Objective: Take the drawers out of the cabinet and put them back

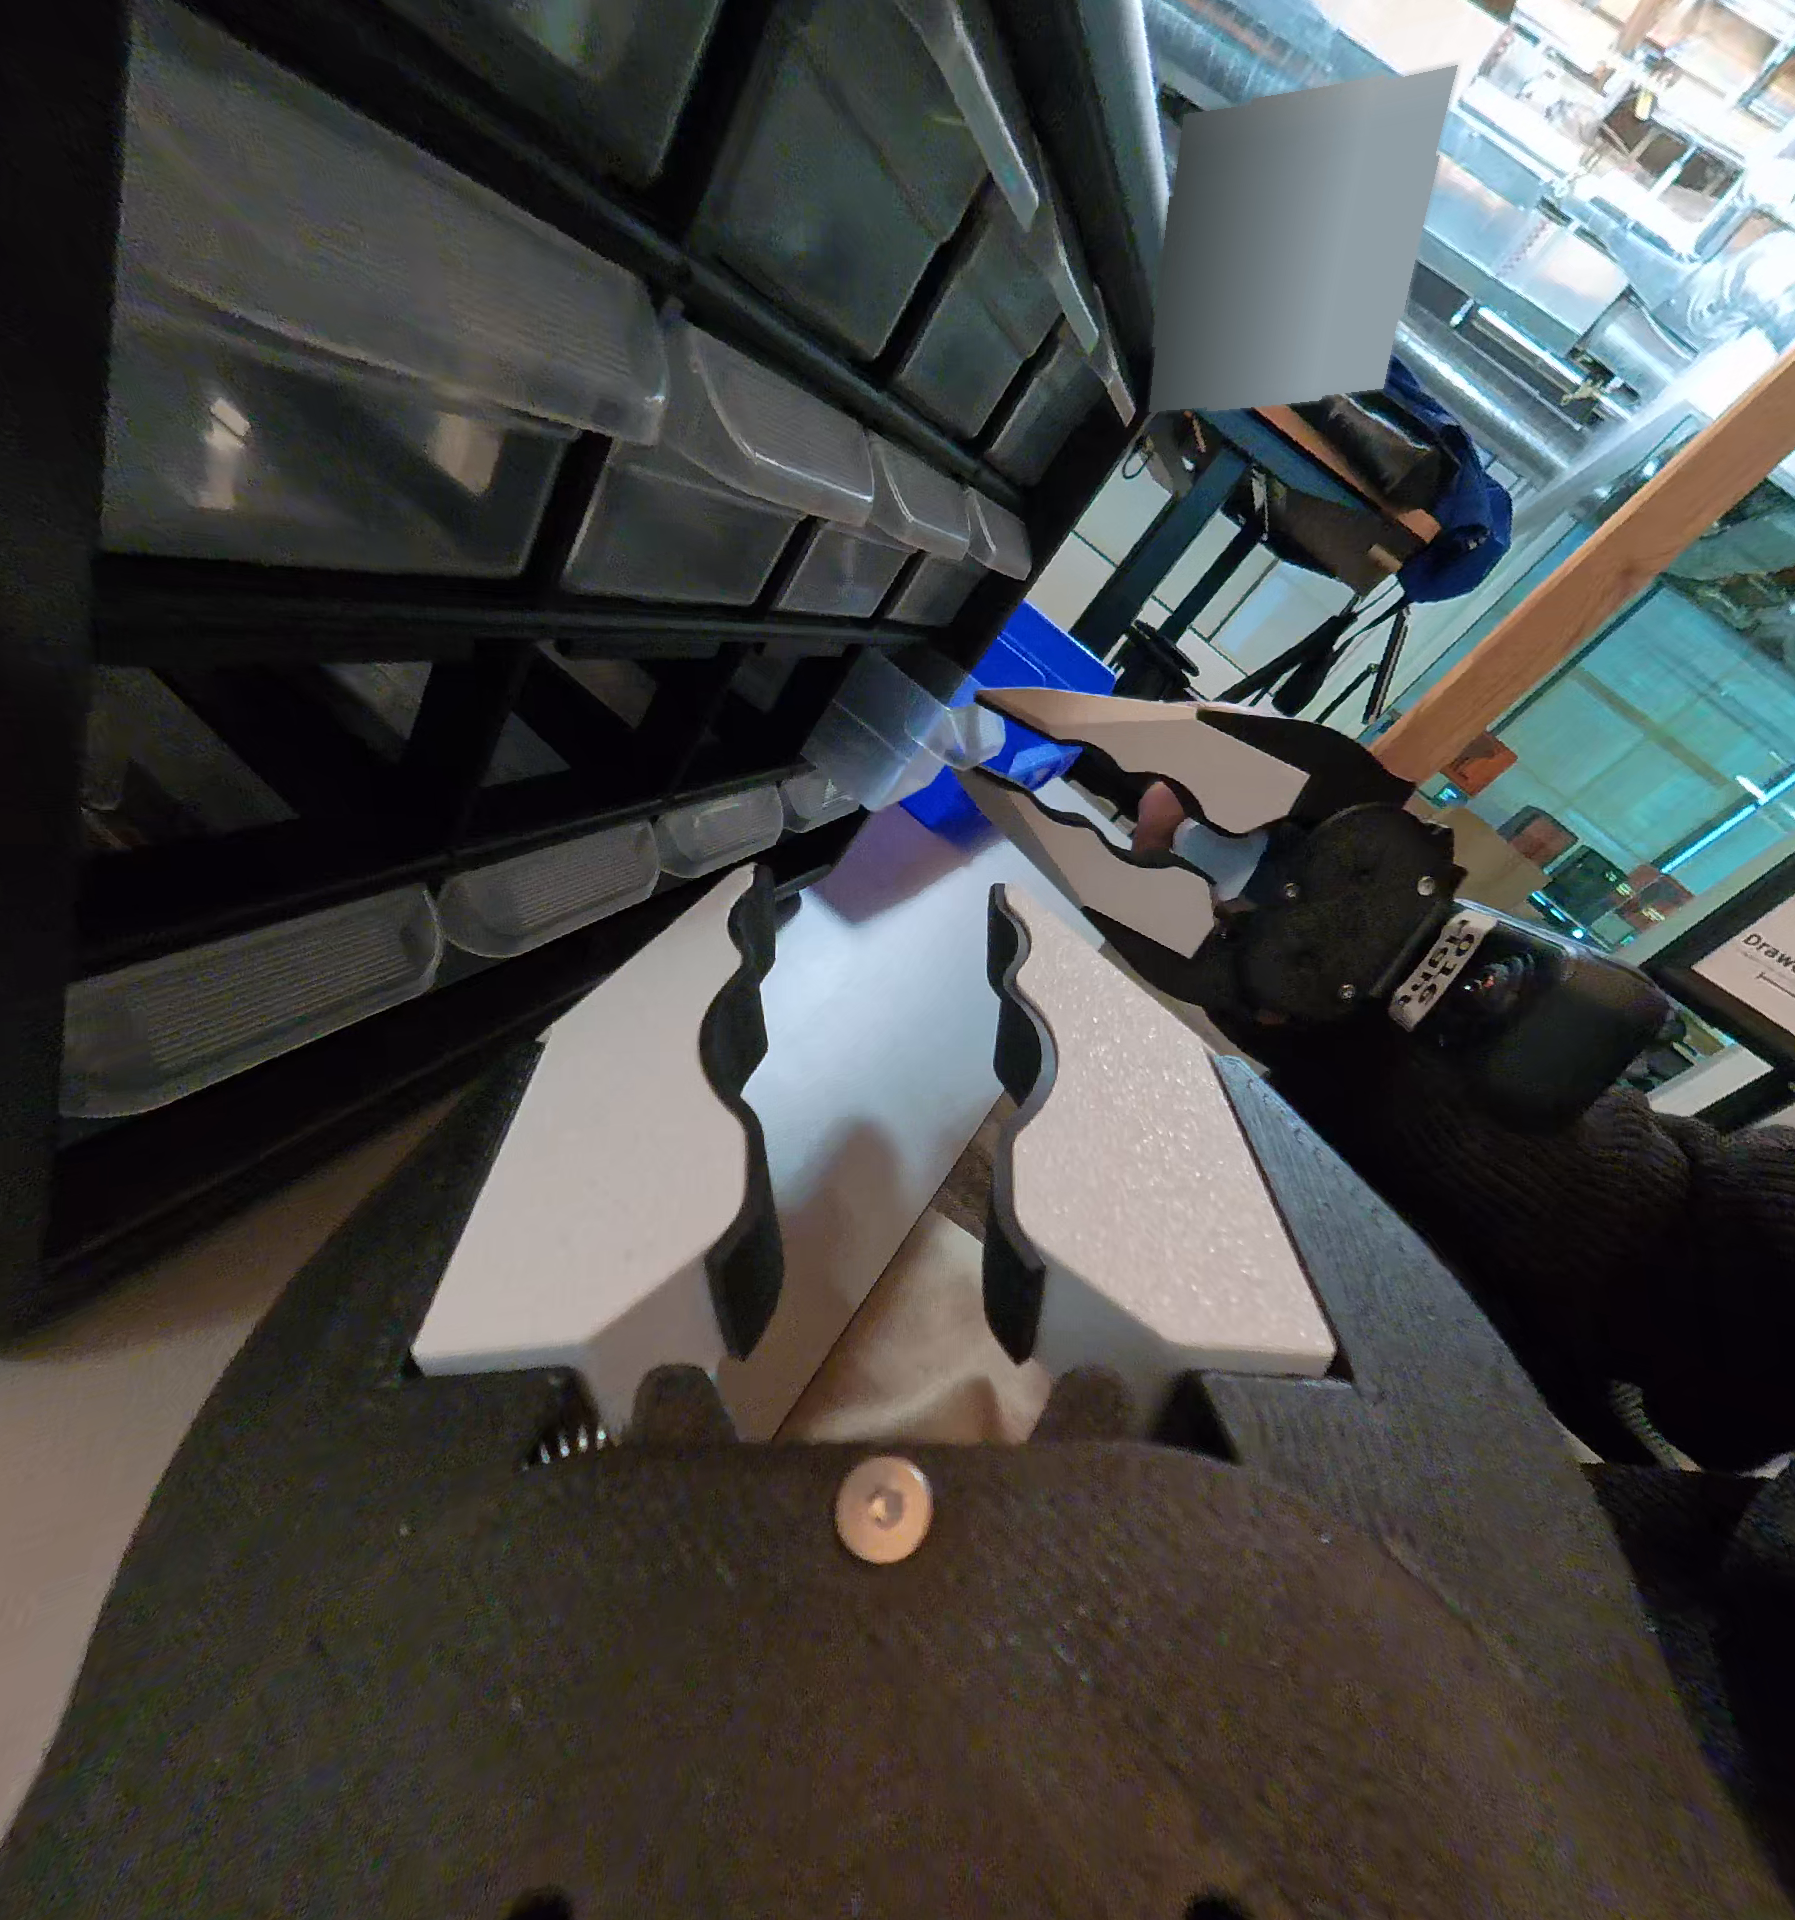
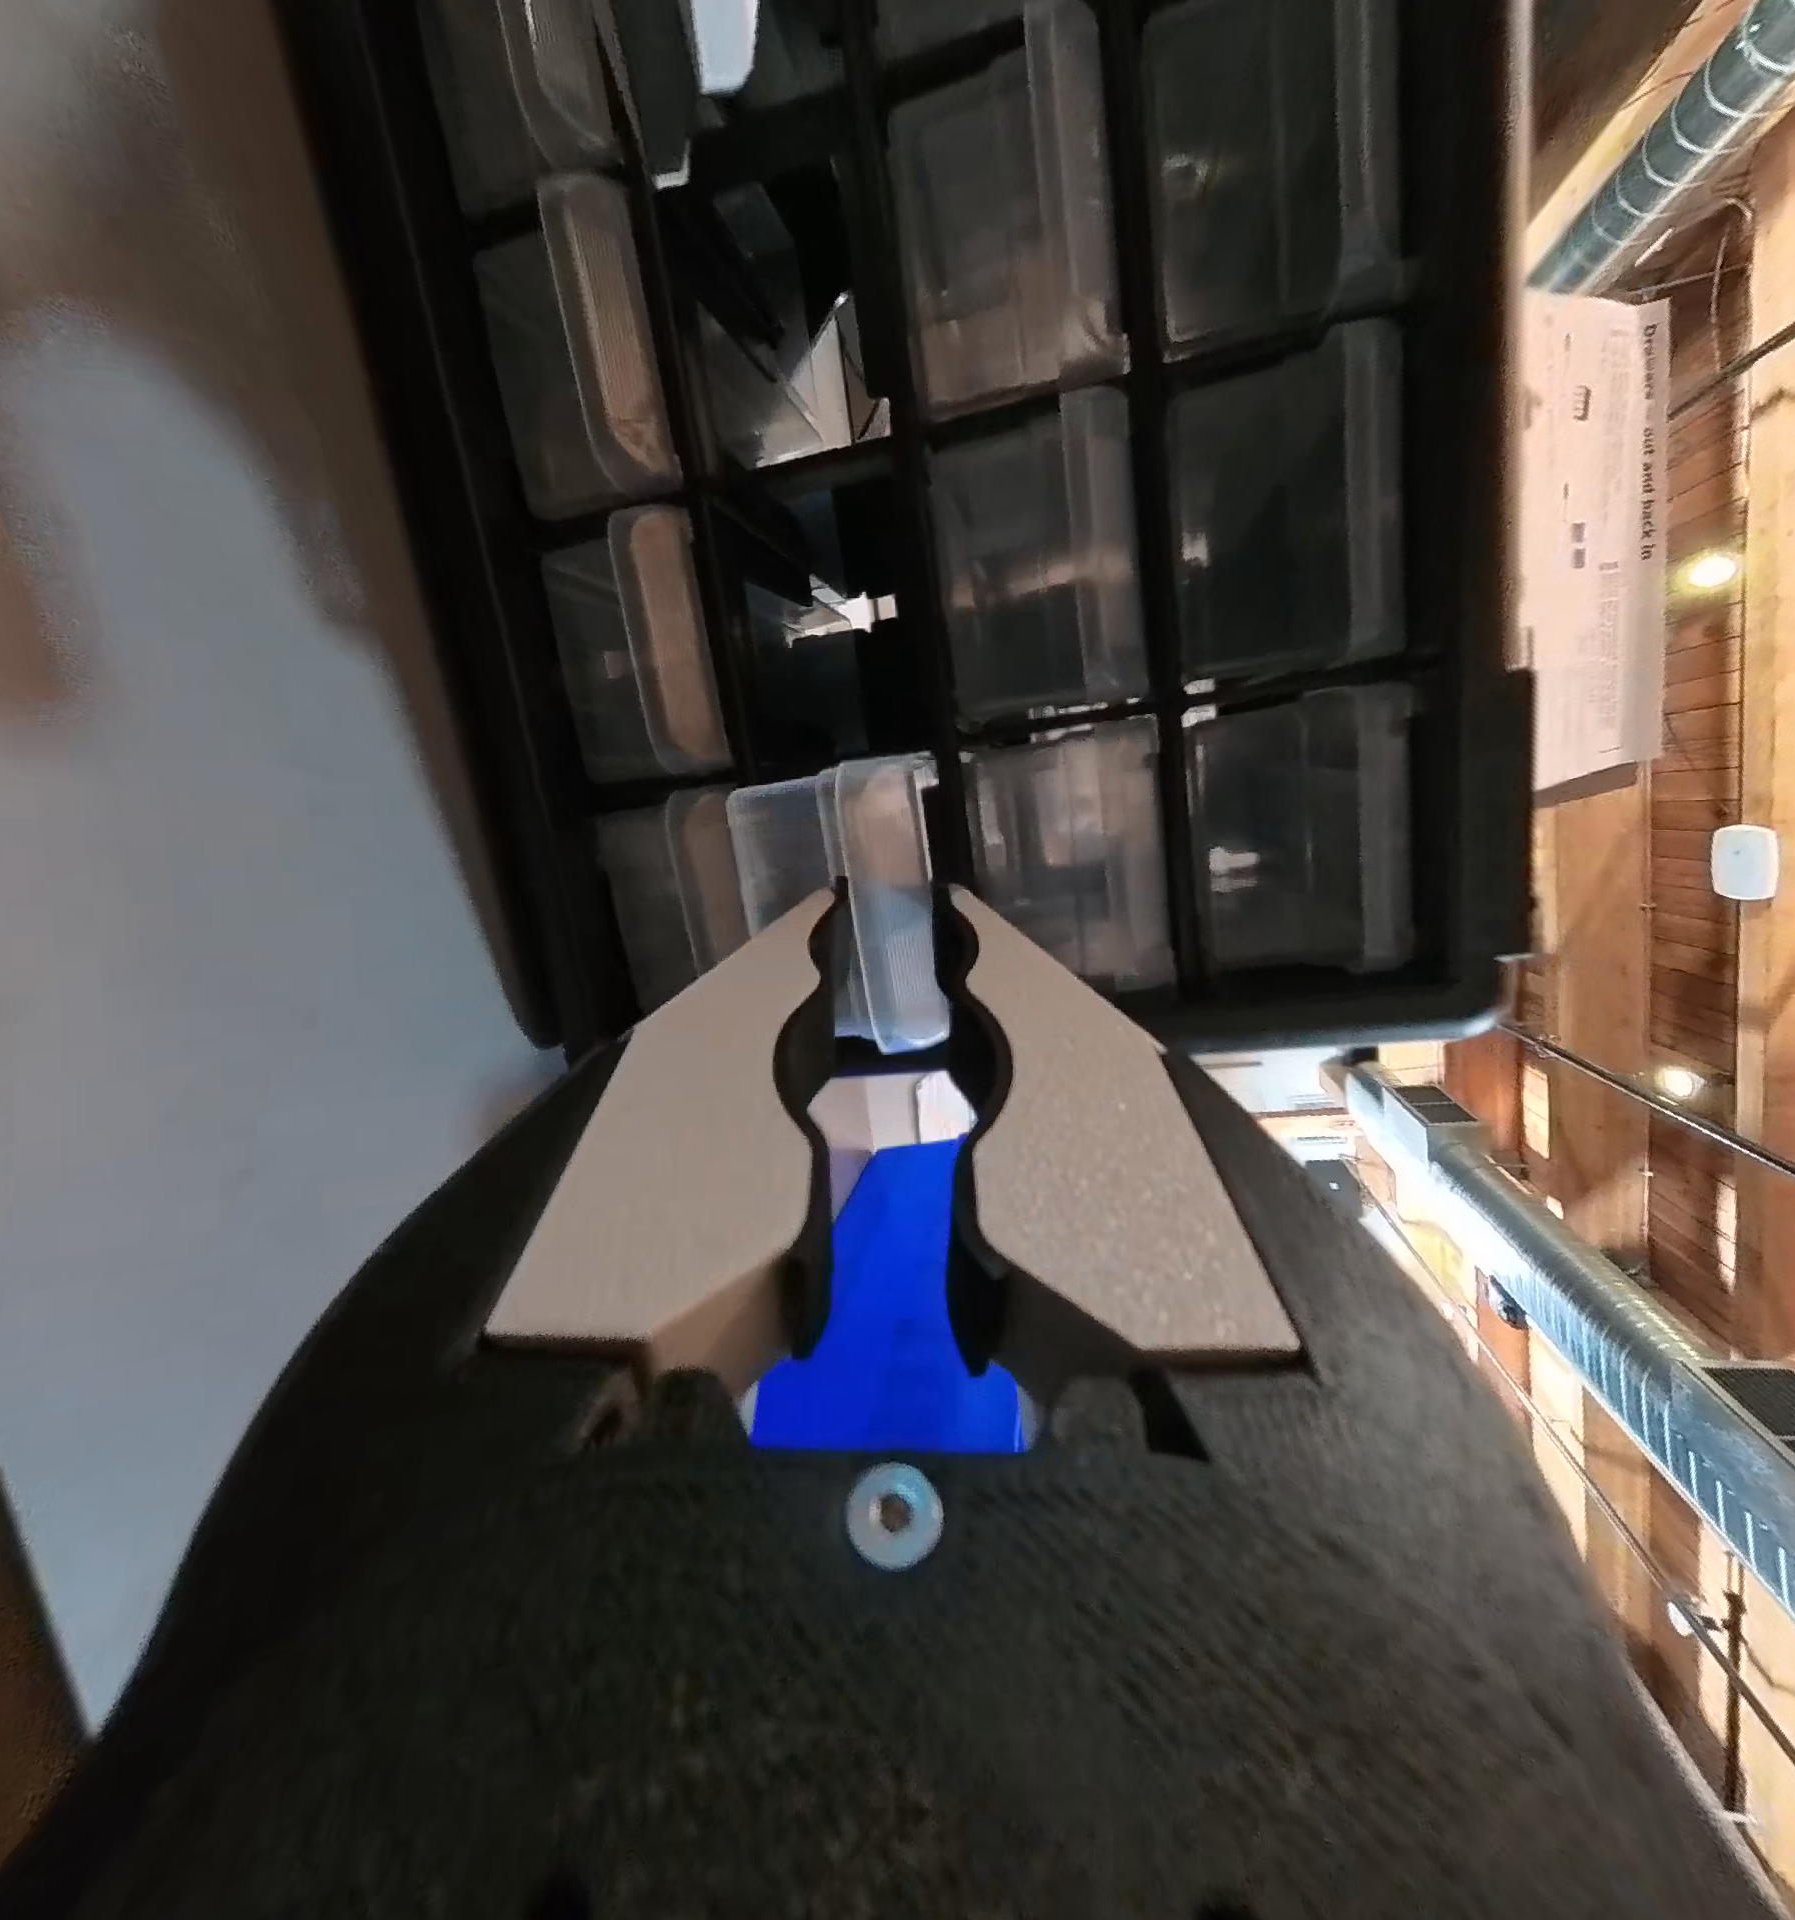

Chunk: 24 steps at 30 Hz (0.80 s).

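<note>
A black cabinet (image 1: 10, 727) with many small clear drawers stands on a white table (image 1: 872, 997). It also shows in the right wrist view (image 2: 1475, 831). One row has several empty slots (image 1: 353, 727). My right gripper (image 2: 888, 894) is shut on the handle of a clear drawer (image 2: 877, 935) that sticks partly out of its slot. The same gripper (image 1: 966, 743) and drawer (image 1: 872, 738) show in the left wrist view. My left gripper (image 1: 877, 888) is open and empty, low in front of the cabinet's bottom row.
A blue bin (image 1: 1038, 665) sits on the table beyond the cabinet's end and shows under my right gripper (image 2: 893, 1299). A printed sheet (image 1: 1776, 966) stands at the right. A wooden post (image 1: 1620, 540) and a dark workbench (image 1: 1319, 488) are behind.
</note>
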### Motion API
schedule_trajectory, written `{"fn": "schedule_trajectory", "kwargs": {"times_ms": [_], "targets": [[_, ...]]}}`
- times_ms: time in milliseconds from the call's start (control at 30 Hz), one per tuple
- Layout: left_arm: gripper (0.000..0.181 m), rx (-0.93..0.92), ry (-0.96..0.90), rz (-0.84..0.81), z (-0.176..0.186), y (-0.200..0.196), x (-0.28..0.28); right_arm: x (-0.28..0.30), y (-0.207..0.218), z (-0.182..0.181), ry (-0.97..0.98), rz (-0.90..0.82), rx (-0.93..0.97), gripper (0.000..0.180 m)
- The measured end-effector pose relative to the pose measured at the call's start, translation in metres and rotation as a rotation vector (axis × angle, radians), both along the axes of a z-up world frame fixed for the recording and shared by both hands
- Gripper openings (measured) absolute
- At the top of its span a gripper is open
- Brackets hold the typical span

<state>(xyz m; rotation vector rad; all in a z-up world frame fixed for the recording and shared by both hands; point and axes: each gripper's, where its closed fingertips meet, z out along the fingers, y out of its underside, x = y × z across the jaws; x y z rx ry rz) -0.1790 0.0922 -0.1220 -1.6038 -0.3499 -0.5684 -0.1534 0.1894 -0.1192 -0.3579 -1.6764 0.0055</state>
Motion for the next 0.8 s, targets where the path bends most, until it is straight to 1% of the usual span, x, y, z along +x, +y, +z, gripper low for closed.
{"fn": "schedule_trajectory", "kwargs": {"times_ms": [100,200,233,300,433,500,567,633,800], "targets": [[0.039,0.003,0.002,0.002,0.001,0.000,0.000,0.005,-0.003,0.001,-0.007,0.005,0.016,0.015],[0.039,0.000,0.000,-0.001,0.000,0.000,0.001,0.004,-0.007,0.004,0.023,0.028,0.029,0.027],[0.038,0.000,0.000,-0.003,0.000,0.000,0.001,0.002,-0.007,0.003,0.024,0.033,0.015,0.030],[0.037,0.004,0.002,-0.005,0.001,0.000,0.002,0.000,-0.006,0.001,0.019,0.028,-0.027,0.042],[0.037,0.001,0.010,-0.008,0.000,0.001,0.003,-0.004,0.002,0.001,0.022,-0.009,-0.119,0.046],[0.037,-0.001,0.000,-0.011,-0.001,0.001,0.003,-0.005,0.004,-0.001,0.021,-0.015,-0.160,0.042],[0.037,-0.003,-0.004,-0.013,-0.002,0.001,0.003,-0.005,0.004,-0.006,-0.002,-0.007,-0.189,0.026],[0.037,-0.003,-0.006,-0.013,-0.002,0.001,0.002,-0.004,0.003,-0.006,-0.007,0.002,-0.201,0.020],[0.035,-0.001,-0.005,-0.016,-0.002,0.001,0.001,-0.001,0.001,-0.004,-0.035,0.023,-0.236,0.018]]}}
